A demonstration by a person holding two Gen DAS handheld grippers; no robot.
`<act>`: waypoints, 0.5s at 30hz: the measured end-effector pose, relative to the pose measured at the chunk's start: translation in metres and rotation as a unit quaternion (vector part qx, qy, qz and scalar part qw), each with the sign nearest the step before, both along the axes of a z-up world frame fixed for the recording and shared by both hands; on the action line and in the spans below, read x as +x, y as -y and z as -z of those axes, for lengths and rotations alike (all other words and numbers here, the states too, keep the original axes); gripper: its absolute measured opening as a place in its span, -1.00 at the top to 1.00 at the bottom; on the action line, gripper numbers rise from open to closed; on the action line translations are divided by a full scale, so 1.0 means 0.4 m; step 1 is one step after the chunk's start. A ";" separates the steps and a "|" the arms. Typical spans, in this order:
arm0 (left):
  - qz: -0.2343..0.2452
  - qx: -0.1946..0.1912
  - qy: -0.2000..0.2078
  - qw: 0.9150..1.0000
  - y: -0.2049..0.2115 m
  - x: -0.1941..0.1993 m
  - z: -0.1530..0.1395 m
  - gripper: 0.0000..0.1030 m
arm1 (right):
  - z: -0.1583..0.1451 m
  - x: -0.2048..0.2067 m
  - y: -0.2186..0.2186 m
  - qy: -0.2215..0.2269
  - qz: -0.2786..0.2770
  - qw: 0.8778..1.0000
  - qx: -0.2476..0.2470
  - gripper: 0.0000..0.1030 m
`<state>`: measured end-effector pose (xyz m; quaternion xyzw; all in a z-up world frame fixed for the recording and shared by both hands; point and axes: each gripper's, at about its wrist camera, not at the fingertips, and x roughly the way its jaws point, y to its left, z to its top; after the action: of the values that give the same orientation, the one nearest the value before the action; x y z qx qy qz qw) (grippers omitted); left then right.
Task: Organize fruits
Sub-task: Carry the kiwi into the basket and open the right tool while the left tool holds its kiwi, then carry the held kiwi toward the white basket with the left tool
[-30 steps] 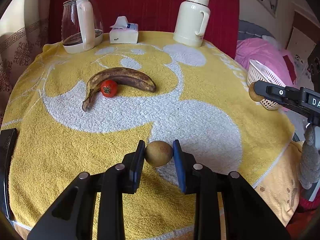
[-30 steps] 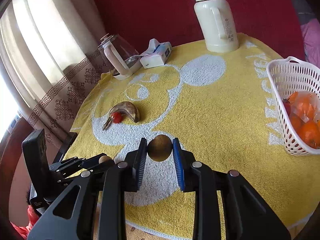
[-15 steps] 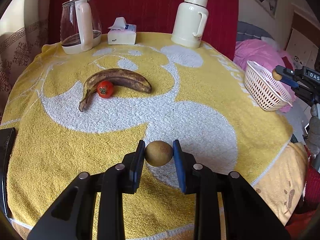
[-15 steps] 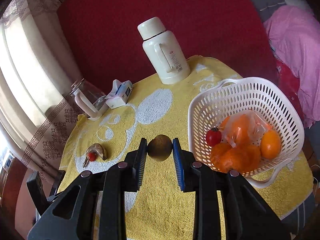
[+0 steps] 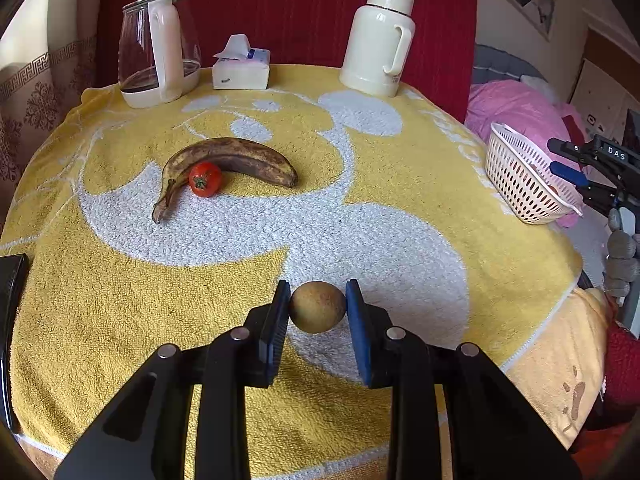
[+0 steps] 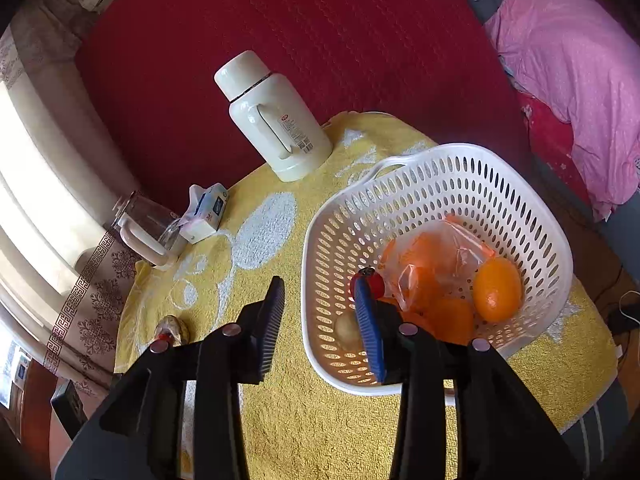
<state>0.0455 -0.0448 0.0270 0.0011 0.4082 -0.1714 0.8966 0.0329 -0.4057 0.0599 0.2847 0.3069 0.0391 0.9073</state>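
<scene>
Yellow towel (image 5: 120, 320) below, left tongs (image 5: 317, 308) clamp a brown fruit (image 5: 317, 306) (right tongs (image 6: 320, 316) gape over the basket (image 6: 532, 224)).

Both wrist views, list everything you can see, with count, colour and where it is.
Basket: one, white, right edge of the table.
Oranges: several, orange, in the basket, some in a clear bag.
Tomatoes: two, red, one in the basket, one beside the banana.
Brown round fruits: two, one in the basket, one in the left tool.
Banana: one, brown-spotted, on the towel.
Towel: one, yellow and white, covering the table.
Flask: one, cream, back.
Kettle: one, glass, back left.
Tissue pack: one, white, back.
Left tool: black, gripping fruit.
Right tool: black, open over the basket's edge.
</scene>
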 end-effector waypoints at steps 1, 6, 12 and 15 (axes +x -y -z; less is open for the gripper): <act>0.001 -0.001 0.001 1.000 0.003 0.000 -0.003 0.44 | -0.001 -0.001 0.002 0.001 0.002 1.000 0.001 0.15; 0.014 -0.001 0.011 1.000 0.036 -0.001 -0.035 0.44 | -0.018 -0.013 0.023 0.013 0.010 1.000 0.007 0.14; 0.044 0.004 0.026 0.999 0.109 0.006 -0.085 0.44 | -0.062 -0.035 0.063 0.043 0.030 0.999 0.013 0.07; 0.064 0.002 0.030 0.997 0.159 0.015 -0.108 0.44 | -0.079 -0.047 0.088 0.057 0.041 0.997 0.017 -0.02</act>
<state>0.0517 -0.1085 0.0701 0.0340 0.3804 -0.2277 0.8957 0.0141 -0.4407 0.0914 0.3099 0.2422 0.0229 0.9191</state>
